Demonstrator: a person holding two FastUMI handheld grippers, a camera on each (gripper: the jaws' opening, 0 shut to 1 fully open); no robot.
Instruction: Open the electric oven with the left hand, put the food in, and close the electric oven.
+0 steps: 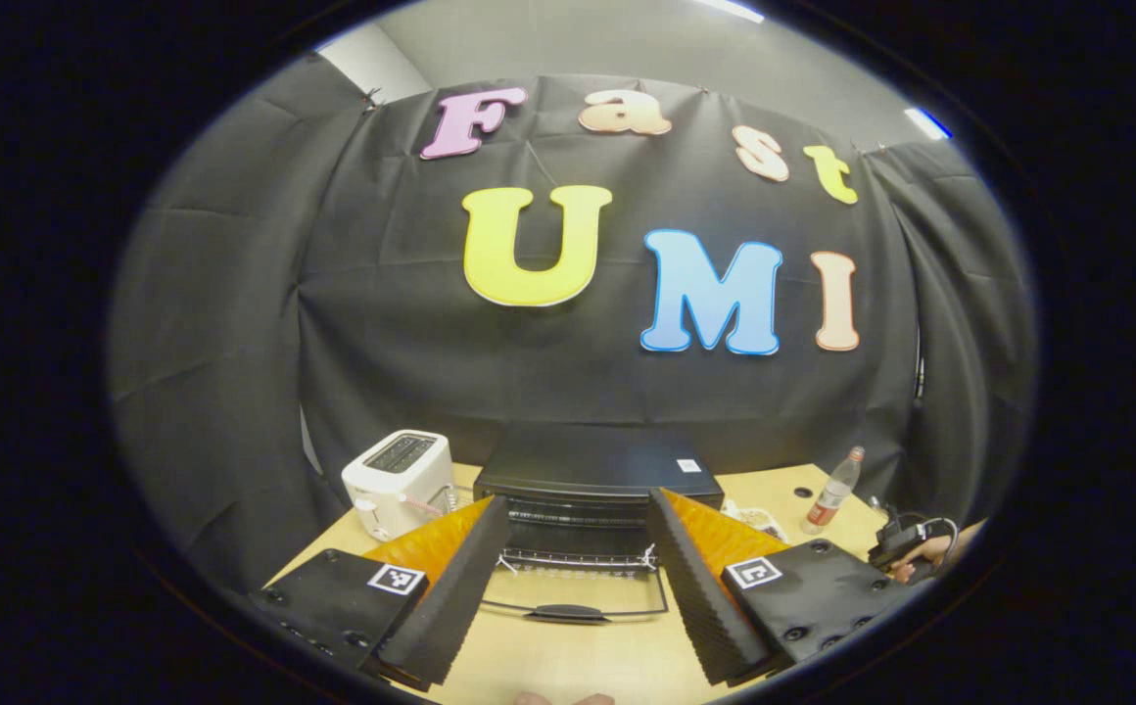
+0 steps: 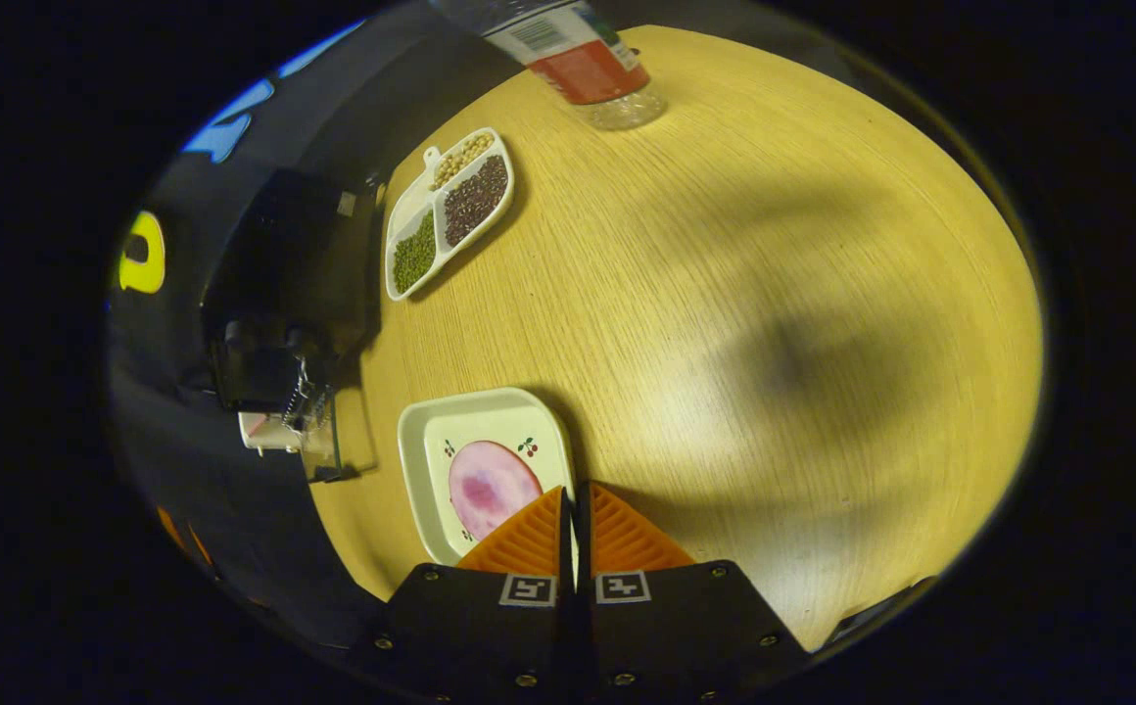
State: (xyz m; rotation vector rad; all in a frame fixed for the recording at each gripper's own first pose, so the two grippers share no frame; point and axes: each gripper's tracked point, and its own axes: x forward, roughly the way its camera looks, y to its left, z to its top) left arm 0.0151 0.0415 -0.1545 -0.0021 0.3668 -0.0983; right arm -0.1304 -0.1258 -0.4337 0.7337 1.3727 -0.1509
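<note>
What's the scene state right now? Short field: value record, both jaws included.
oven: black, on the table; door down, open
left gripper: jaws wide apart, facing the oven mouth, holding nothing
right gripper: jaws closed on the rim of the plate
food: pink slice on the plate, plate flat on the table
nearby: toaster, bottle, divided dish of beans

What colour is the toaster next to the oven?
White. The toaster shows best in the left gripper view, left of the black oven.
</note>
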